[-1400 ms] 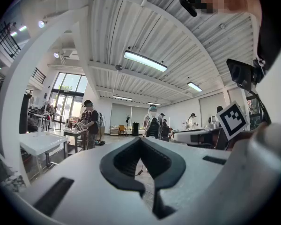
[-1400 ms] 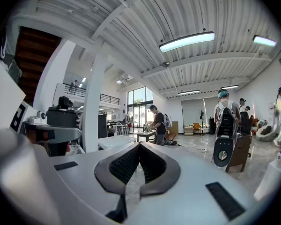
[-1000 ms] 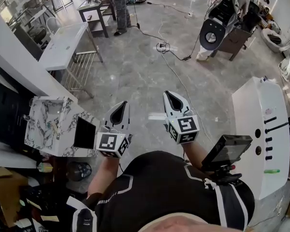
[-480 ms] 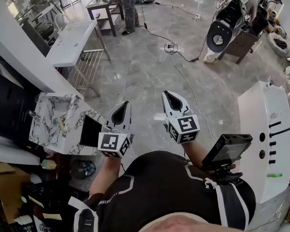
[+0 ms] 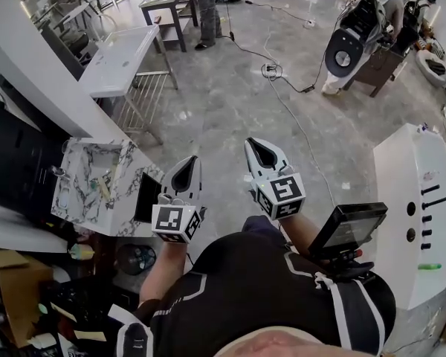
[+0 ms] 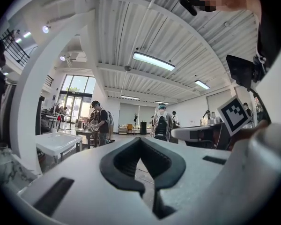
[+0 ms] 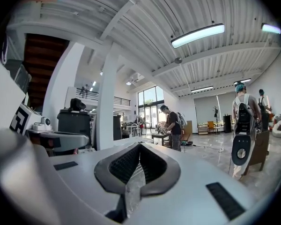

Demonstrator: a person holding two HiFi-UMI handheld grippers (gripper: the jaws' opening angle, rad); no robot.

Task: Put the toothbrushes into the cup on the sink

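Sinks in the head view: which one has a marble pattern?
The marbled sink nearest the left hand-held gripper; the white sink farther away is plain.

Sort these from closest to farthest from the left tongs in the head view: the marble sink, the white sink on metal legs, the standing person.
1. Marble sink: just to the left of the left tongs.
2. White sink: farther off, up on the left.
3. Standing person: farthest, at the very top.
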